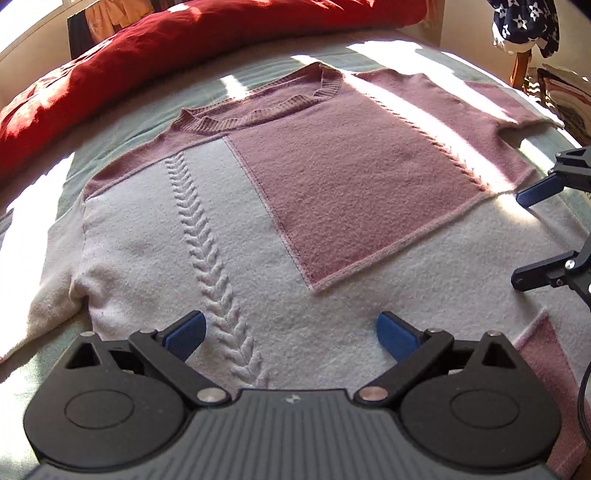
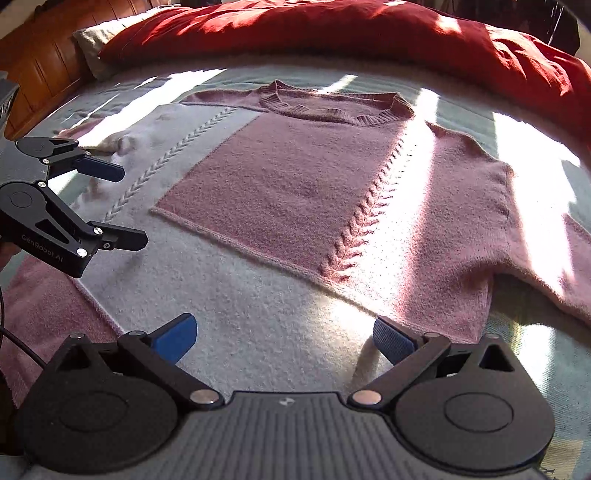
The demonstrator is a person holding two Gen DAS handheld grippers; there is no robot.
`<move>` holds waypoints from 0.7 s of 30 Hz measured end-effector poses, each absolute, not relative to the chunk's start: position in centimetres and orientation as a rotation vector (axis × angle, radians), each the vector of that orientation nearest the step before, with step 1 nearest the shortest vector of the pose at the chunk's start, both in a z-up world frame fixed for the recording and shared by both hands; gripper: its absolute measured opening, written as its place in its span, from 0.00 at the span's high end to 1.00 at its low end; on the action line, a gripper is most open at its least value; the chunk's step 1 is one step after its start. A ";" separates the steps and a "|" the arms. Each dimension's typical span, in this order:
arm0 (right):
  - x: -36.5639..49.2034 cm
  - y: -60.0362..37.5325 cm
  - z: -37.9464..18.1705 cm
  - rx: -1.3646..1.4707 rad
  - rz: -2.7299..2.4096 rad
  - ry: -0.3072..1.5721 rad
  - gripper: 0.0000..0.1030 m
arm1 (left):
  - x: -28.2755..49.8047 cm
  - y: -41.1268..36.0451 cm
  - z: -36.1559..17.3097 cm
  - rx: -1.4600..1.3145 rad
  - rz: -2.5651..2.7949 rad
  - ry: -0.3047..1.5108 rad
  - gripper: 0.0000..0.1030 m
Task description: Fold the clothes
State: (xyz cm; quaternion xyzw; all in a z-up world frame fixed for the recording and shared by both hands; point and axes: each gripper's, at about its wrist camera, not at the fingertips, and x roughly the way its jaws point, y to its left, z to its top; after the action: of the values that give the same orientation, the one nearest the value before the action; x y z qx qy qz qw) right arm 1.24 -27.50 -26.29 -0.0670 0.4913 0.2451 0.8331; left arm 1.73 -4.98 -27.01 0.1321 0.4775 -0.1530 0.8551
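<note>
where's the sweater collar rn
The collar is at the far end of the sweater, toward the red duvet, top centre in both wrist views. Both open grippers, left and right, hover over the near hem.

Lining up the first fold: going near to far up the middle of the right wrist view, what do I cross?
Right gripper, open → white lower part of the sweater → pink centre panel → ribbed collar → pale green bedcover → red duvet.
</note>
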 end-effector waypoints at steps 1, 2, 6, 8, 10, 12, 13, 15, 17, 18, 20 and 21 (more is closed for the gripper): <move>1.2 -27.6 -26.7 -0.143 0.515 1.055 0.00 | 1.5 -4.4 -27.2 0.235 -0.314 1.009 0.04; 1.0 -27.6 -26.9 -0.147 0.517 1.053 0.00 | 1.4 -4.1 -27.3 0.212 -0.307 1.014 0.04; 0.7 -27.8 -27.0 -0.153 0.523 1.055 0.00 | 1.0 -3.7 -27.4 0.180 -0.290 1.021 0.03; 0.9 -27.8 -26.9 -0.154 0.524 1.063 0.00 | 1.0 -3.8 -27.4 0.184 -0.285 1.027 0.03; 0.9 -27.8 -26.9 -0.155 0.525 1.066 0.00 | 1.1 -3.8 -27.3 0.186 -0.283 1.032 0.03; 0.9 -27.8 -26.9 -0.156 0.525 1.067 0.00 | 1.0 -3.7 -27.2 0.189 -0.288 1.038 0.03; 0.8 -27.9 -26.8 -0.157 0.524 1.067 0.00 | 1.0 -3.6 -27.2 0.190 -0.290 1.041 0.03; 0.5 -28.2 -26.7 -0.159 0.523 1.068 0.00 | 0.7 -3.3 -27.0 0.190 -0.288 1.050 0.03; -0.3 -29.0 -26.7 -0.160 0.519 1.073 0.00 | 0.0 -2.8 -26.9 0.195 -0.283 1.069 0.03; -0.9 -29.4 -26.8 -0.161 0.517 1.076 0.00 | -0.4 -2.5 -26.8 0.197 -0.281 1.079 0.03; -2.1 -30.2 -27.0 -0.170 0.521 1.072 0.00 | -1.2 -1.8 -27.0 0.192 -0.269 1.110 0.03; -2.7 -30.5 -27.1 -0.175 0.524 1.066 0.00 | -1.5 -1.6 -27.0 0.186 -0.261 1.120 0.03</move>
State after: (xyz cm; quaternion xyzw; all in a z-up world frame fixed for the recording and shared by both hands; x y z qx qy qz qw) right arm -2.65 -30.54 -27.13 -0.0826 0.5014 0.2466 0.8252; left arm -1.50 -1.56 -26.98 0.0879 0.5289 -0.1232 0.8351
